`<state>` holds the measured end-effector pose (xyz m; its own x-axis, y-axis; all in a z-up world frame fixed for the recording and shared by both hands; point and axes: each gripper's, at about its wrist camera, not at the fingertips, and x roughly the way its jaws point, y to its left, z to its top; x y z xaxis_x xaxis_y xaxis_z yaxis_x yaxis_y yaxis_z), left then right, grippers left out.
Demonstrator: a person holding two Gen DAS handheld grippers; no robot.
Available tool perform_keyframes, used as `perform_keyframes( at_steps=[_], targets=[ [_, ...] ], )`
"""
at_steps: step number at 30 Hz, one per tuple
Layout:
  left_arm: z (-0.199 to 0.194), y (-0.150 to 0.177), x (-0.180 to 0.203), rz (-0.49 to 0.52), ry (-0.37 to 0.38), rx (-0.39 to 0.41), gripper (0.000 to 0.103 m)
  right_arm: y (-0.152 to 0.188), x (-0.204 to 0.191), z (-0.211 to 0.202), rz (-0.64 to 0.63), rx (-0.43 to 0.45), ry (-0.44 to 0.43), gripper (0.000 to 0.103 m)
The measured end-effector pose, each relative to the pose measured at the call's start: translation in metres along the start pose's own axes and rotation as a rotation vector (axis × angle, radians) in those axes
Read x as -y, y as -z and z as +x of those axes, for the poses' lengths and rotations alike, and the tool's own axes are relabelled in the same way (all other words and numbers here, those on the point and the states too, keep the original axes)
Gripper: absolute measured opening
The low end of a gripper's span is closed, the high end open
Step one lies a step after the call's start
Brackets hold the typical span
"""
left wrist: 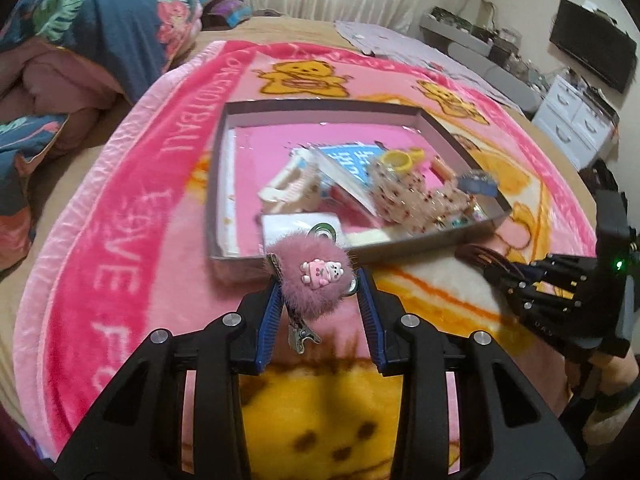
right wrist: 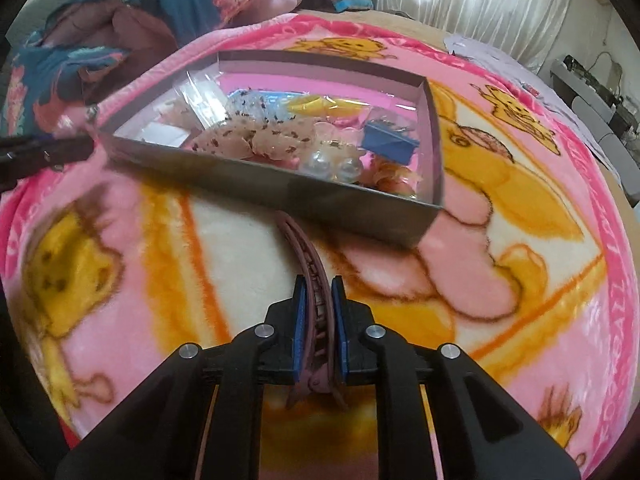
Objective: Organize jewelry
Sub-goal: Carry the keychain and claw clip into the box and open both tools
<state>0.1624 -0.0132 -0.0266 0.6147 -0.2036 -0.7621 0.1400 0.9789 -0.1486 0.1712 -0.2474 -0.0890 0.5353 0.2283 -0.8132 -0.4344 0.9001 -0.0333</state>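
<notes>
A: Starting left of the box (left wrist: 360, 250): what's the left gripper (left wrist: 320, 292) carrying?

B: A fluffy pink hair clip (left wrist: 310, 284), pads pressed on it, its metal bar running toward the box's near wall just ahead.

A: And to the right?

B: The right gripper (right wrist: 320, 320) is clamped narrowly on a mauve claw clip (right wrist: 310, 264), long axis pointing at the same wall. I'd judge the left nearer.

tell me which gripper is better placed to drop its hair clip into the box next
Left, probably: the left gripper holds the fluffy pink pompom clip right at the grey cardboard box wall. The right gripper's mauve claw clip sits farther back.
</notes>
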Motion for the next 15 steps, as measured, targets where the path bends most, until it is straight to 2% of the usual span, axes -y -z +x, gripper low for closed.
perform_keyframes(
  at_steps=[3, 6, 12, 15],
  targets=[
    [-0.007, -0.005, -0.008, -0.014, -0.005, 0.018, 0.028, -0.002, 0.001, -0.016, 0.029, 0.044, -0.065, 0.012],
    [-0.014, -0.013, -0.016, -0.035, -0.008, 0.042, 0.029, -0.011, -0.002, -0.044, 0.04, 0.135, -0.127, 0.012],
    [-0.015, -0.024, -0.026, -0.052, -0.031, 0.061, 0.029, -0.043, -0.004, -0.081, 0.051, 0.262, -0.149, 0.012],
    [-0.011, -0.03, -0.027, -0.052, -0.039, 0.056, 0.029, -0.06, -0.002, -0.084, 0.056, 0.29, -0.148, 0.012]
  ],
)
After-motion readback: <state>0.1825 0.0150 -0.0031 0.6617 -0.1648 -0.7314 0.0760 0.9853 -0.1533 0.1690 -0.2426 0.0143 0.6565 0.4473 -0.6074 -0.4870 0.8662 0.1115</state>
